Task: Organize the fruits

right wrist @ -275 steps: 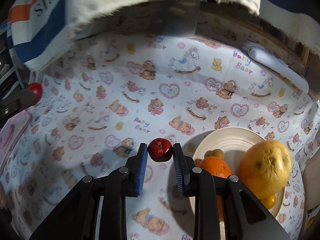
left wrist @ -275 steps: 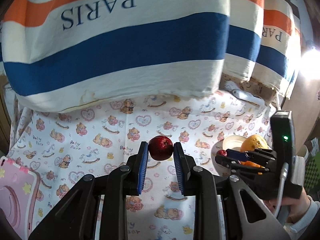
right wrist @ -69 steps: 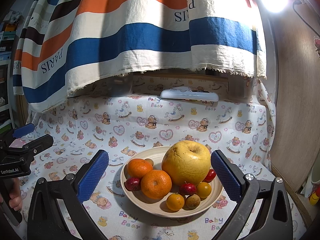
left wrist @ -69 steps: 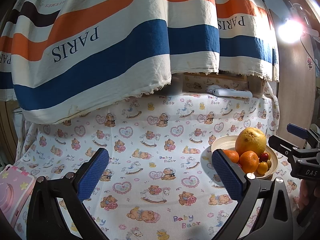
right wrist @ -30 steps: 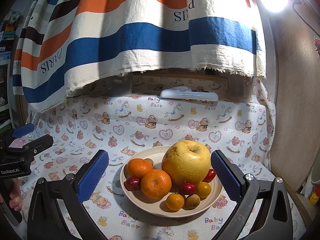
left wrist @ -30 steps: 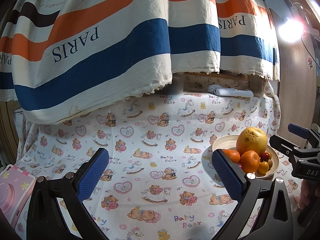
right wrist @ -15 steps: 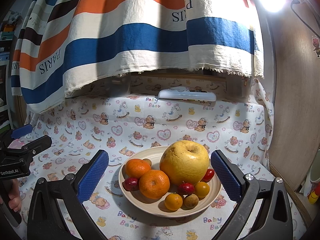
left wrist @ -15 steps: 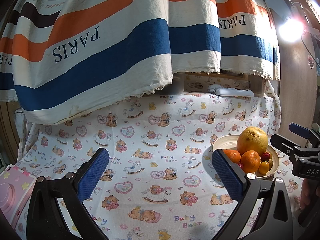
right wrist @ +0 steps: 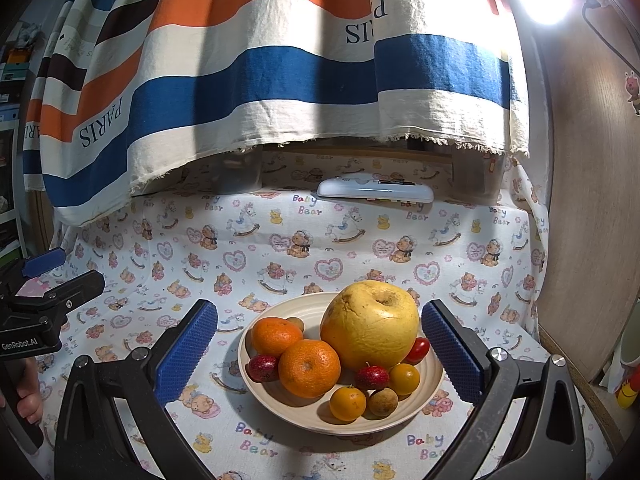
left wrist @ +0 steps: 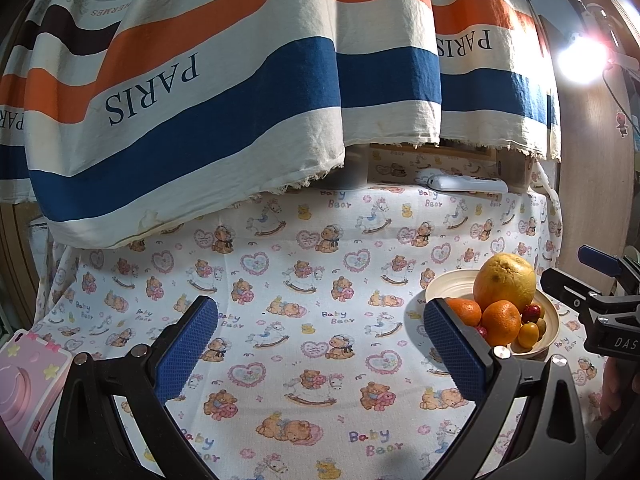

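A cream bowl (right wrist: 430, 390) sits on the bear-print cloth and holds a large yellow pomelo (right wrist: 370, 324), two oranges (right wrist: 309, 368), small red fruits (right wrist: 262, 367) and small yellow ones (right wrist: 347, 403). My right gripper (right wrist: 319, 350) is open and empty, held back from the bowl with its jaws spread wider than it. My left gripper (left wrist: 320, 346) is open and empty over bare cloth, left of the bowl (left wrist: 444, 285). Each gripper shows at the edge of the other's view.
A striped "PARIS" cloth (left wrist: 224, 92) hangs low over the back of the table. A white remote-like device (right wrist: 374, 191) lies at the back. A pink case (left wrist: 24, 376) lies at the far left. A wooden panel (right wrist: 588, 200) stands on the right.
Both grippers, once shut on small red fruits, are now open and empty and drawn back. In the last second the views have barely shifted.
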The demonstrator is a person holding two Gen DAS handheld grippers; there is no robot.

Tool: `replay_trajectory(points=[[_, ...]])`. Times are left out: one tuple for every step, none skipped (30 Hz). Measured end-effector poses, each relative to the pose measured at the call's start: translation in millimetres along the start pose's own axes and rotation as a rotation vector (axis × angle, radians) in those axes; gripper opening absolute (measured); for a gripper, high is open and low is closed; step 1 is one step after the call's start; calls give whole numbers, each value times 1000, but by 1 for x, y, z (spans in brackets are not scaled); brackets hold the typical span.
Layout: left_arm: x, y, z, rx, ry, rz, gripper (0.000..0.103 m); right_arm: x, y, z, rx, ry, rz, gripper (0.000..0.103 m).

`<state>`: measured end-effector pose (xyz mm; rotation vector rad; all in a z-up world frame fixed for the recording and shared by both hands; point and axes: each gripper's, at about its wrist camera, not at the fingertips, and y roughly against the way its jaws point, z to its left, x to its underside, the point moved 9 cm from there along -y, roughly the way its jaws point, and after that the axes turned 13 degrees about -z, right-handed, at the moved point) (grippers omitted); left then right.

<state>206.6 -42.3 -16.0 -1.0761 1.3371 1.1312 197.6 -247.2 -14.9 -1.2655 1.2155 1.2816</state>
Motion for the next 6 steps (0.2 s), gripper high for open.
replay_trajectory(points=[[0, 0, 0, 0, 0, 0, 102, 0, 0, 0, 0, 0, 0, 103], [0, 0, 0, 0, 0, 0, 102, 0, 0, 0, 0, 0, 0, 103], [0, 0, 0, 1, -1, 0, 102, 0, 0, 0, 0, 0, 0, 103], [0, 0, 0, 1, -1, 0, 102, 0, 0, 0, 0, 0, 0, 103], [0, 0, 0, 1, 0, 0, 102, 0, 0, 0, 0, 0, 0, 103], [0, 0, 0, 1, 0, 0, 102, 0, 0, 0, 0, 0, 0, 103]])
